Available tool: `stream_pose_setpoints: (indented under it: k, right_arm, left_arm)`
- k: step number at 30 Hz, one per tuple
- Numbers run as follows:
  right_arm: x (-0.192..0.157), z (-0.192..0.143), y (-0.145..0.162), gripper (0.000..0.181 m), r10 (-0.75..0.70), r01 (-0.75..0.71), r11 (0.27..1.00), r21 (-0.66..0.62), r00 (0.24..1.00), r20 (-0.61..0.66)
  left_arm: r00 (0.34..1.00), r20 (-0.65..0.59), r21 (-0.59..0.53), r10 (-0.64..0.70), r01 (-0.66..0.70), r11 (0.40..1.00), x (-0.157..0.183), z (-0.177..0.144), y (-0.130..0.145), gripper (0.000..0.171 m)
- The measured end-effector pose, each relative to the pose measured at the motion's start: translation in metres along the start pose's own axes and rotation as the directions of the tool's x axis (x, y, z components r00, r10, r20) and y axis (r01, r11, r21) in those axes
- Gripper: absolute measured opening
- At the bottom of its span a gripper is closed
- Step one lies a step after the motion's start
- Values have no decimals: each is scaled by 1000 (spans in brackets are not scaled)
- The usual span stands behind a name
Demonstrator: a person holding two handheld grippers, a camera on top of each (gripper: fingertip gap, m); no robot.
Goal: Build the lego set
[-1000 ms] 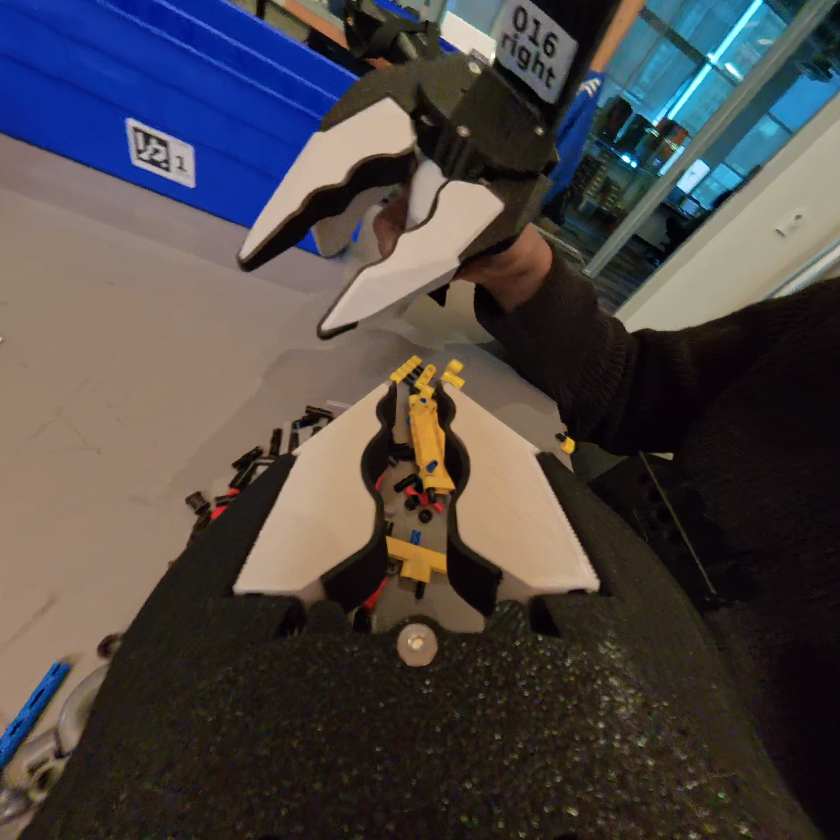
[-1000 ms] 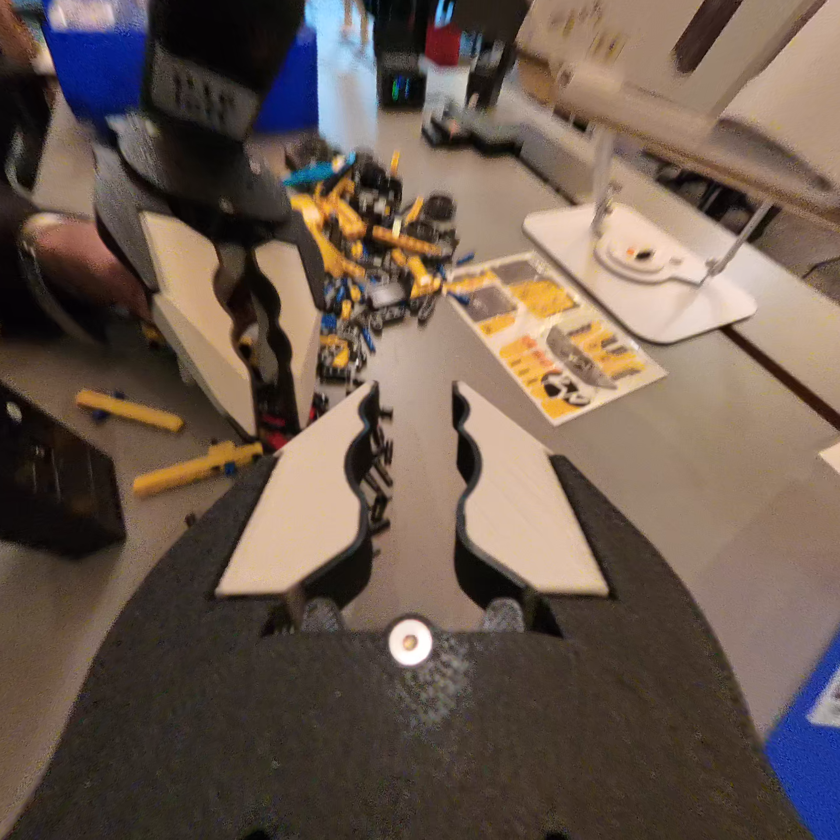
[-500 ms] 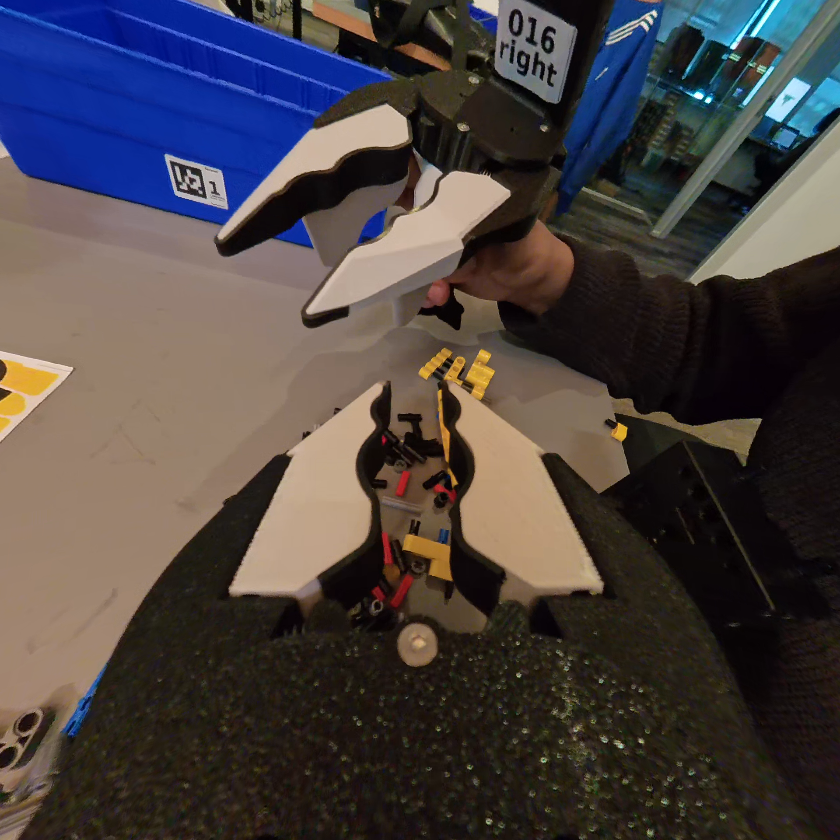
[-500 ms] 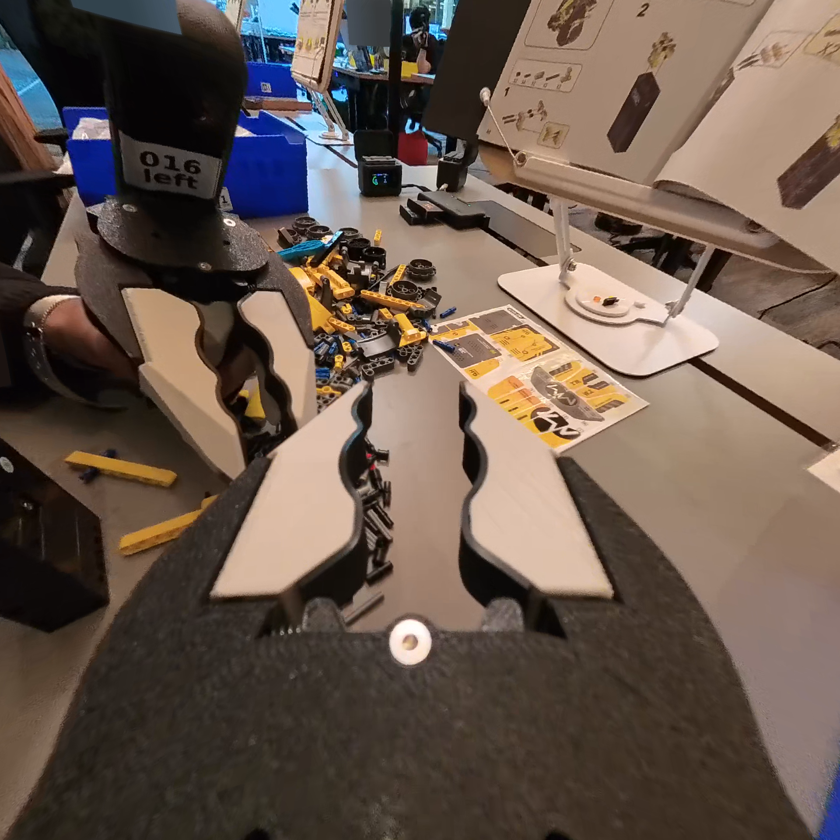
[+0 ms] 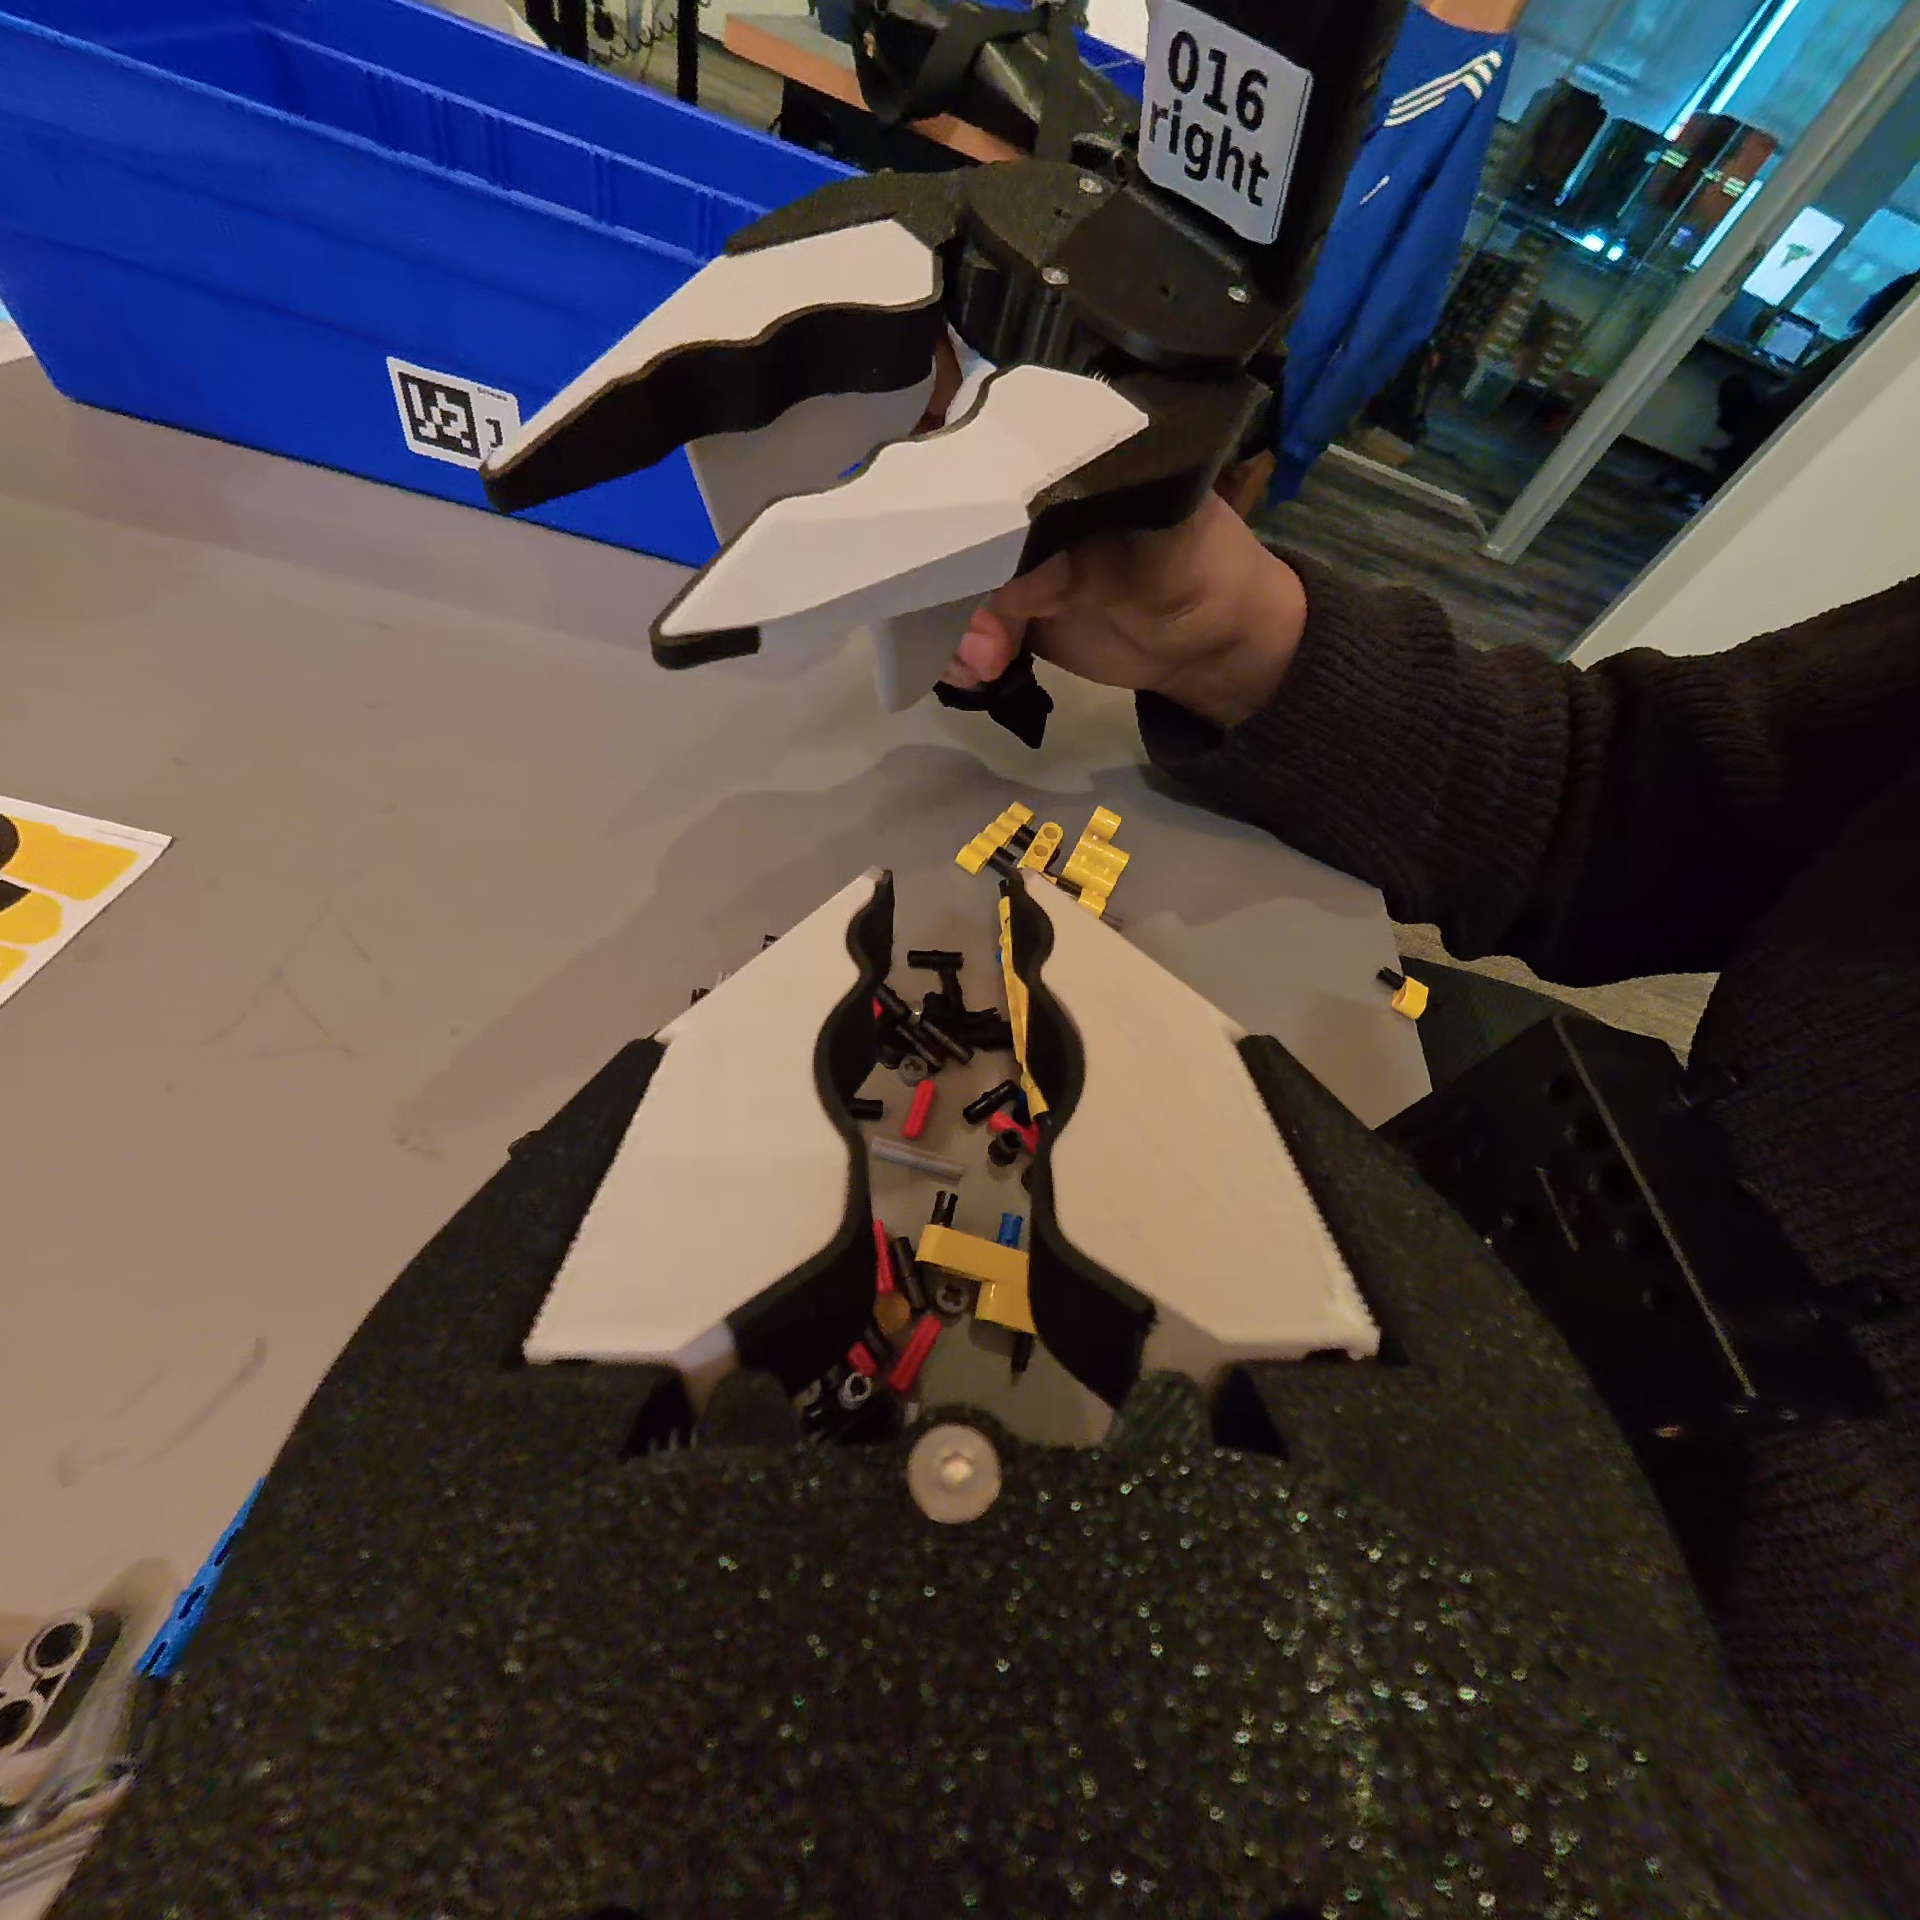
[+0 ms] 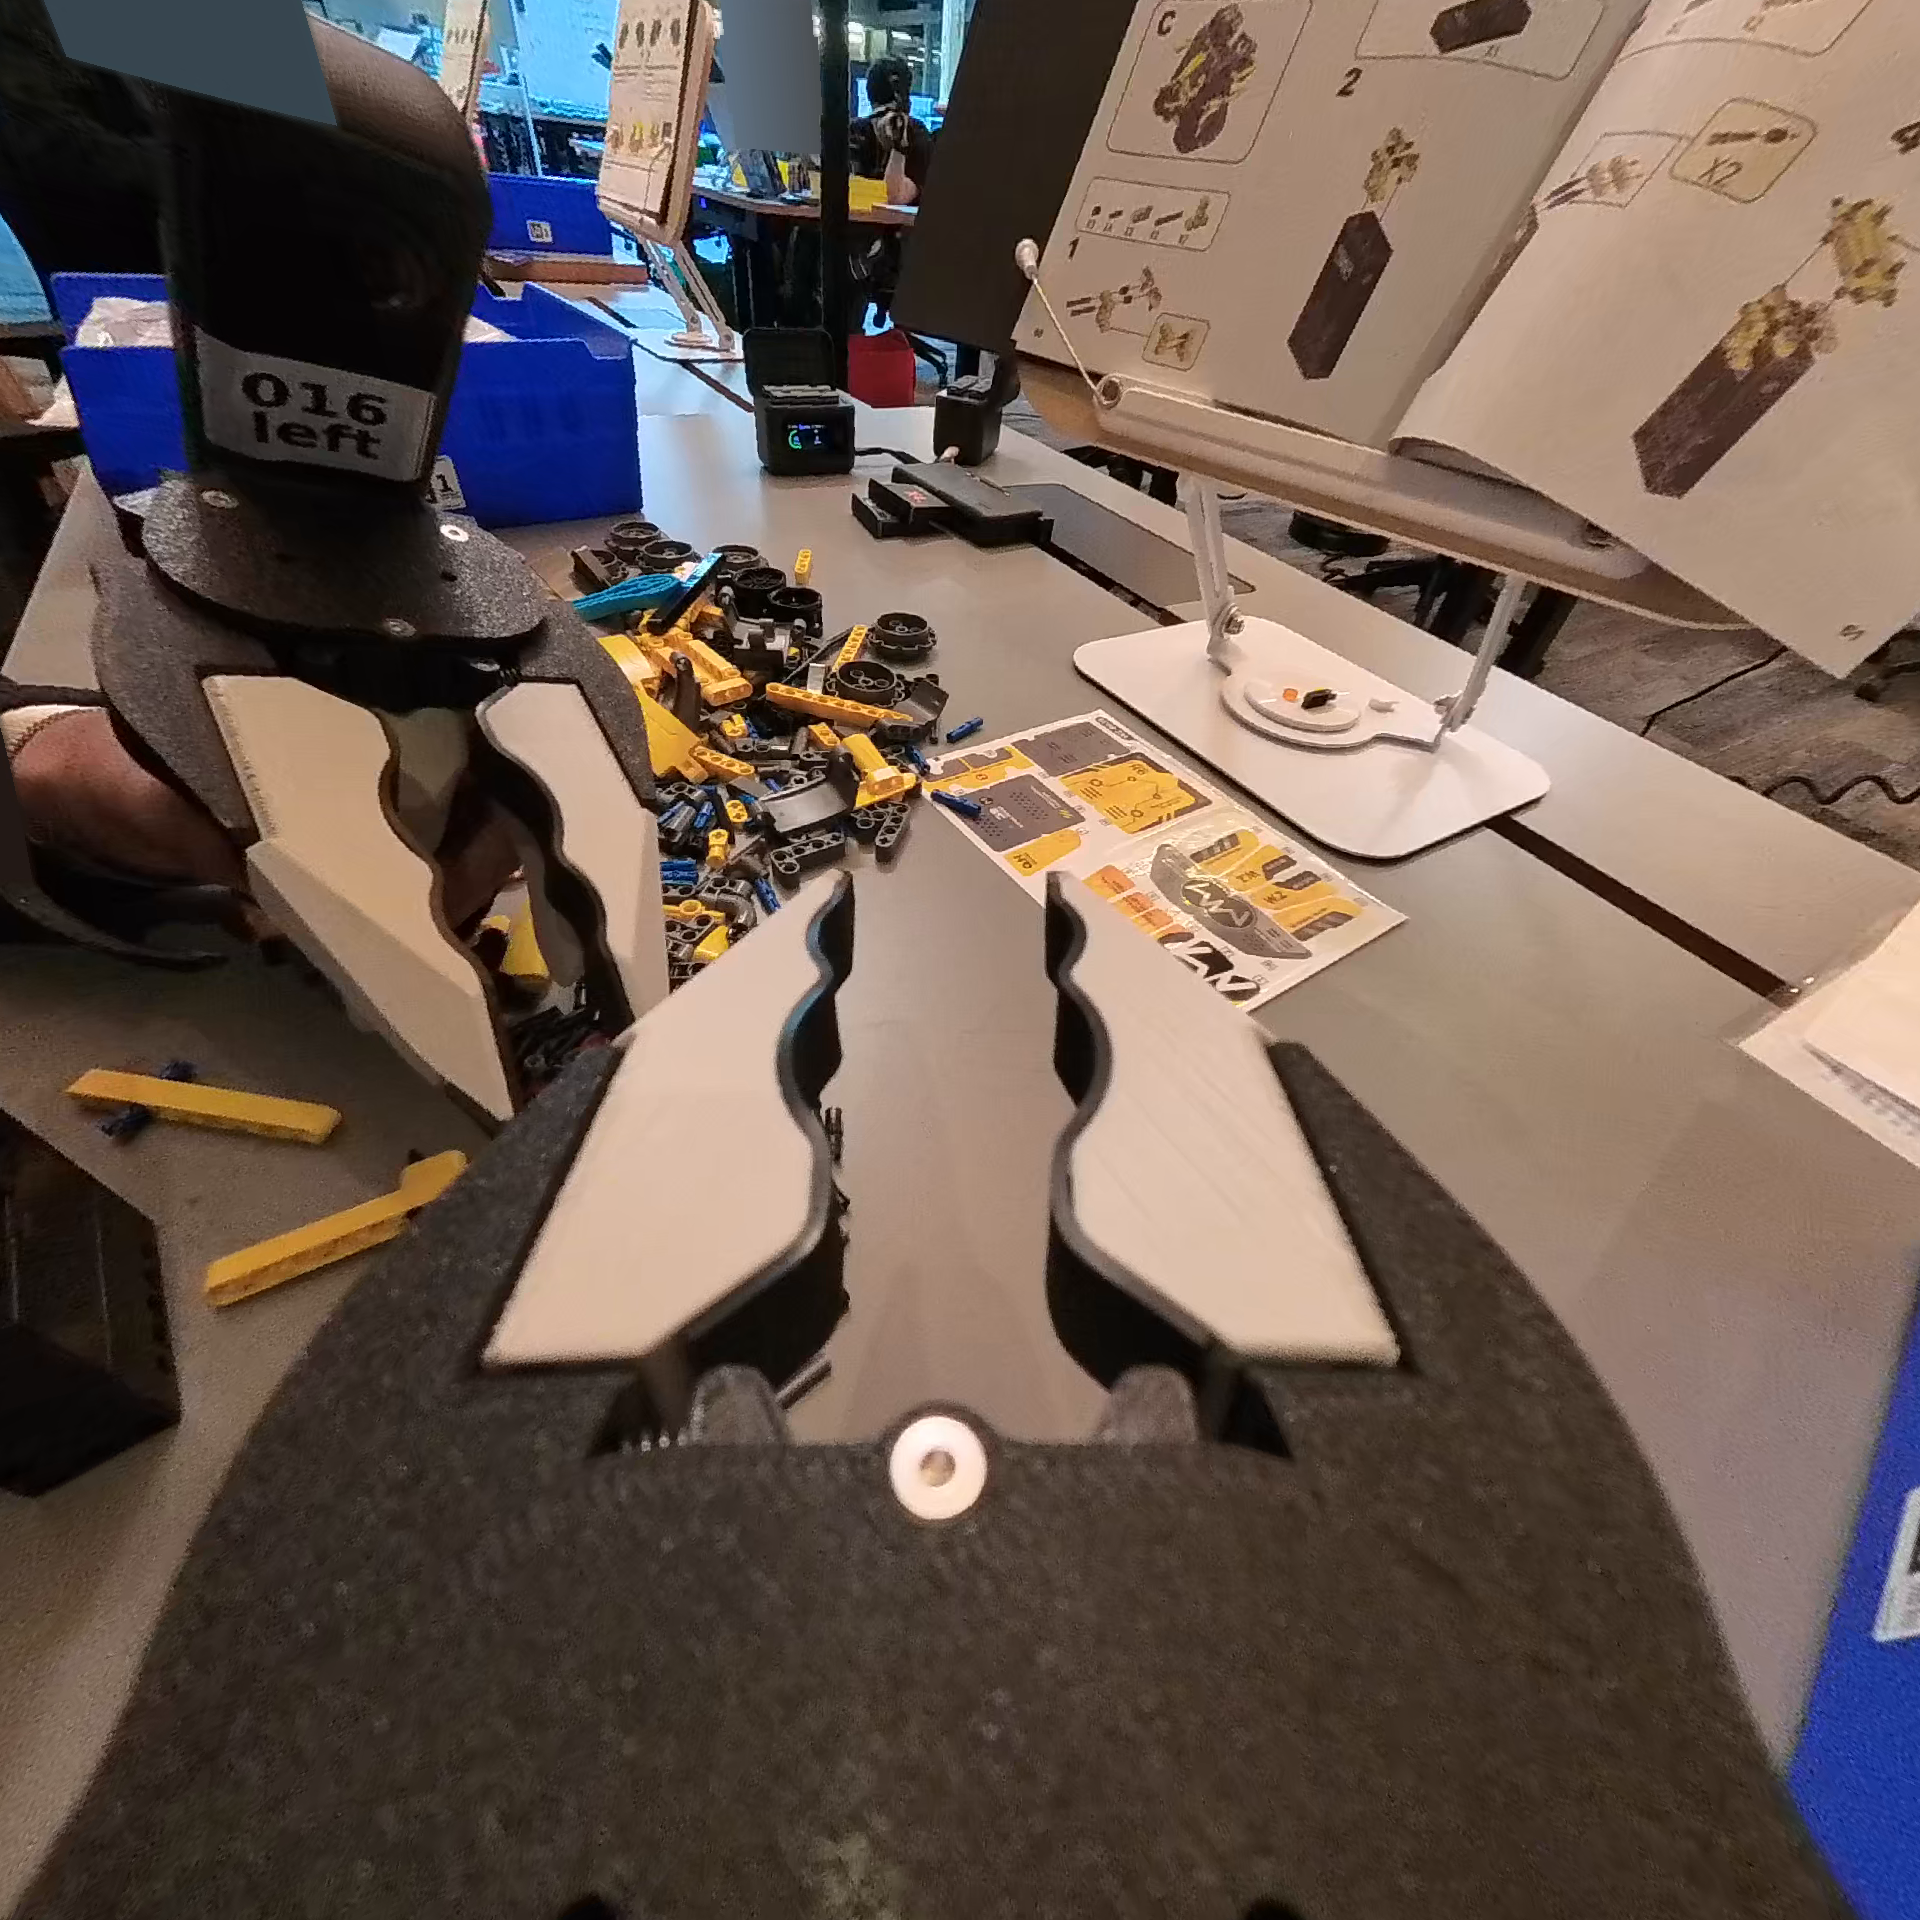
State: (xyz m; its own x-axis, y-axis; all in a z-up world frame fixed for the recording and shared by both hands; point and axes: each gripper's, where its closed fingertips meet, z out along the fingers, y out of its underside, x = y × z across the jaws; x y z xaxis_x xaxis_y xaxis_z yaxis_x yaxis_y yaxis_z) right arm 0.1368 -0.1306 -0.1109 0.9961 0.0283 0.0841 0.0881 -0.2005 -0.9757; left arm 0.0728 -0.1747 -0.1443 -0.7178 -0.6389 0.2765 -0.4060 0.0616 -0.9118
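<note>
Hovering over scattered small pins (image 5: pixel 940 1029) on the grey table (image 5: pixel 364 790), the left gripper (image 5: pixel 951 894) gapes empty; the right gripper (image 6: pixel 948 883) gapes empty above bare table; pins look light, rigid, best pinched across the shaft.

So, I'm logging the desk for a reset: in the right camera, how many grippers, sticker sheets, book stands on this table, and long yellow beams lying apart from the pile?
Grippers: 2, the left gripper and the right gripper
Sticker sheets: 1
Book stands: 1
Long yellow beams: 2
Total: 6
</note>
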Motion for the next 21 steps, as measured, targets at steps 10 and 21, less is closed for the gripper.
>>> stream_pose_setpoints:
  k: [10, 21]
  right_arm:
    - [1, 2, 3, 37, -1, 1, 1000, -12, 1000, -3]
    - [2, -1, -2, 36, 3, -3, 1000, 1, 1000, -2]
  left_arm:
    - [1000, 0, 0, -7, 7, 1000, -1, 0, 1, 22]
    - [1000, 0, -11, -10, 10, 1000, -2, 0, 2, 22]
